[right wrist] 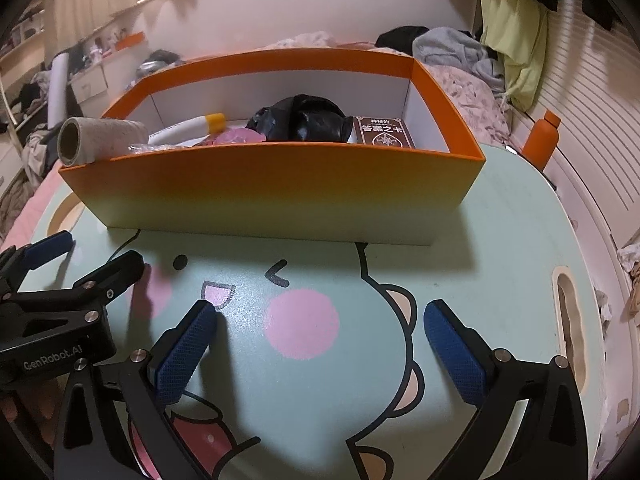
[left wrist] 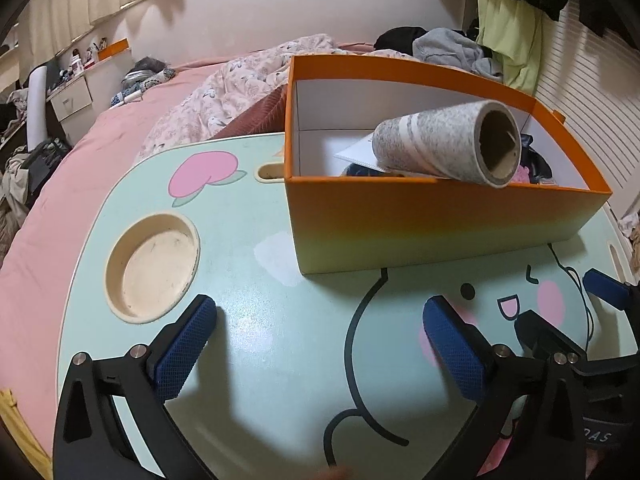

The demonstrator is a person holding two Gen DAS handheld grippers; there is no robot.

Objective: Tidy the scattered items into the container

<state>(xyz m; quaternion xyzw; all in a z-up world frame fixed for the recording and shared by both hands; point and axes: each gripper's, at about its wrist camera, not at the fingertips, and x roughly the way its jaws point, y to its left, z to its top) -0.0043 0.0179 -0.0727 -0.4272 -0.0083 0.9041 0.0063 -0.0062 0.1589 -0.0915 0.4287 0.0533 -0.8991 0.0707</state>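
An orange box (left wrist: 420, 216) (right wrist: 272, 184) stands on the mint cartoon lap table (left wrist: 256, 320) (right wrist: 500, 240). A grey lint roll (left wrist: 448, 144) (right wrist: 96, 140) lies tilted across the box's near rim at one end. Inside the box lie a black bag (right wrist: 298, 120), a brown card box (right wrist: 382, 132), a white tube with an orange cap (right wrist: 192, 126) and a pink item (right wrist: 236, 136). My left gripper (left wrist: 320, 312) hovers open over the table in front of the box, nothing between its pads. My right gripper (right wrist: 320, 316) is open too, empty, beside the left one.
A round cup recess (left wrist: 154, 268) sits in the table's left part, a slot (right wrist: 570, 320) near its right edge. An orange bottle (right wrist: 542, 140) stands right of the box. The table rests on a pink bed (left wrist: 80, 160) with a crumpled quilt and clothes behind.
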